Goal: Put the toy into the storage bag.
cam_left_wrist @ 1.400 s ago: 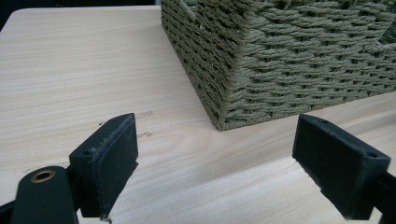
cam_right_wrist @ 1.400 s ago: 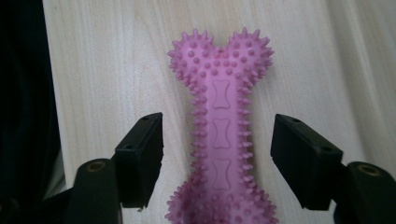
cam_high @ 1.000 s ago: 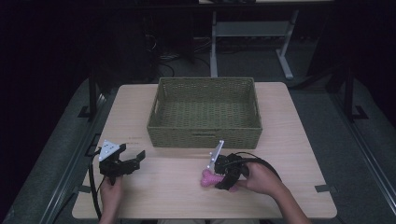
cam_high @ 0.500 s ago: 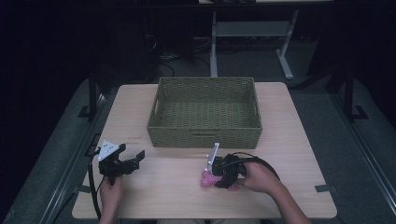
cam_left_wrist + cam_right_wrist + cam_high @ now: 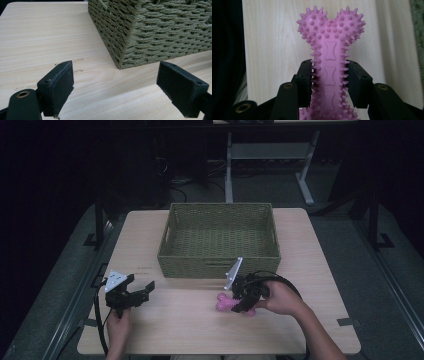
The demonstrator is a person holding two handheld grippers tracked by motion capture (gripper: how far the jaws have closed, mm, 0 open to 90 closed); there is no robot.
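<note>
My left claw [image 5: 142, 289] had not shifted from where it sat a second before; its jaws stood spread over bare table [image 5: 50, 37], nothing between them, with the basket [image 5: 155, 32] corner just ahead and to its right. The change was all on my right. The right claw [image 5: 243, 301] had just been closing, and now both pads pinched the shank of the pink bone [image 5: 330, 65], whose spiked head stuck out ahead of the jaws. In the high view the bone [image 5: 223, 303] sat in the claw just short of the basket's near wall [image 5: 200, 265] and seemed to be coming off the table. I judged the grasp done; the lift over that wall came next.
</note>
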